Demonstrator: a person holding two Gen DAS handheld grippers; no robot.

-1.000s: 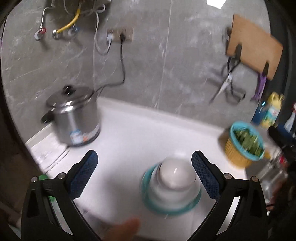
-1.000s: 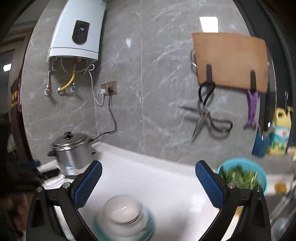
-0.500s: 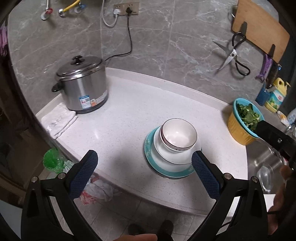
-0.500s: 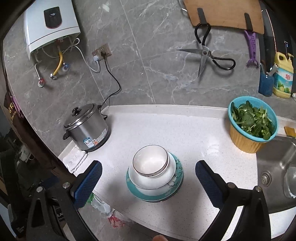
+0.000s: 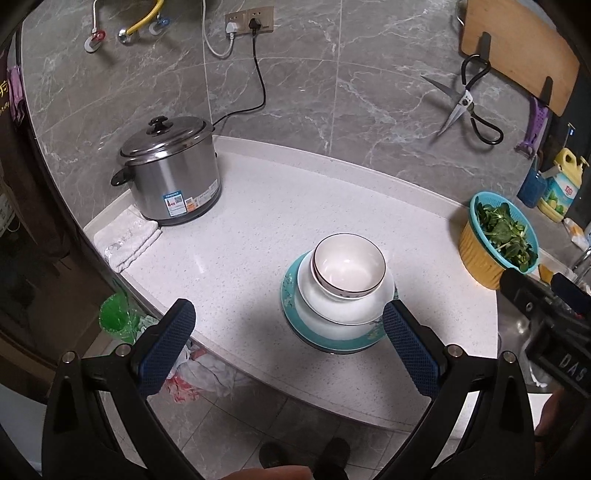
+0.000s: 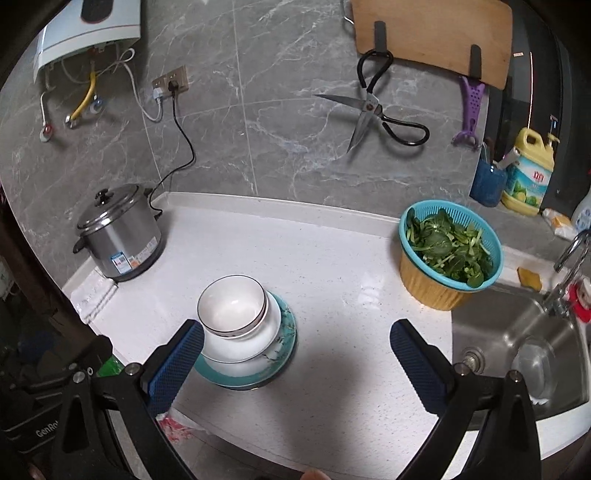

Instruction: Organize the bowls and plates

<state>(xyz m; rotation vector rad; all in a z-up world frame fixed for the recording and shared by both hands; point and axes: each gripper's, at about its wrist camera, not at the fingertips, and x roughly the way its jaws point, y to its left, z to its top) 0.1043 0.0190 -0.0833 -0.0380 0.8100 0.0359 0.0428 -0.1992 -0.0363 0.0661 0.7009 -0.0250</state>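
A small white bowl with a dark rim (image 5: pixel 349 266) sits in a larger white bowl (image 5: pixel 343 308) on a teal-rimmed plate (image 5: pixel 334 341), near the front edge of the white counter (image 5: pixel 258 236). The stack also shows in the right wrist view: small bowl (image 6: pixel 232 306), larger bowl (image 6: pixel 245 345), plate (image 6: pixel 255 374). My left gripper (image 5: pixel 288 345) is open and empty, held above and in front of the stack. My right gripper (image 6: pixel 295 354) is open and empty, the stack by its left finger. The right gripper's body shows at the right edge of the left wrist view (image 5: pixel 546 314).
A steel rice cooker (image 5: pixel 171 171) stands at the back left with a folded cloth (image 5: pixel 125 236) beside it. A blue-and-yellow colander of greens (image 6: pixel 448 254) stands right, by the sink (image 6: pixel 517 339). Scissors (image 6: pixel 373 107) and a cutting board (image 6: pixel 432 33) hang on the wall.
Both grippers have risen and pulled back from the counter, tilting down. The views went from a close look at the wall to a high look over the whole stack. Jaws stay open.
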